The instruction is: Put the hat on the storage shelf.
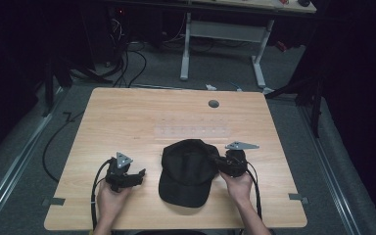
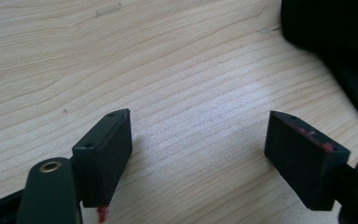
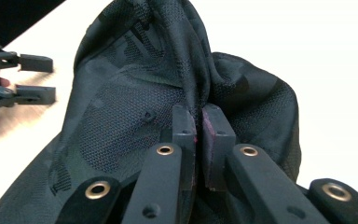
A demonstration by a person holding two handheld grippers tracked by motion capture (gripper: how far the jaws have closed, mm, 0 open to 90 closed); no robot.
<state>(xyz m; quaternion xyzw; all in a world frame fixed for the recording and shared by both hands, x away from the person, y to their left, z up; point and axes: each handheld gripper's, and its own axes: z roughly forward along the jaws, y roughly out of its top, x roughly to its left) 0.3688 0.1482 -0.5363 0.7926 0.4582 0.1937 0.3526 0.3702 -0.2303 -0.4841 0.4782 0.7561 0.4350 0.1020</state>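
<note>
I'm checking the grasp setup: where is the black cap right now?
In the high view the black cap lies near the table's front edge, between the open left gripper and the right gripper pinching its fabric.

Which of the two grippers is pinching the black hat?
The right gripper is: it is shut on a fold of the black cap. The left gripper is wide open over bare table, beside the cap.

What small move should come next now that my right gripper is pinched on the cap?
Probably bring the left gripper across to the cap. The right gripper is shut on a fold of its fabric, while the left stands open over bare table, apart from the cap.
</note>
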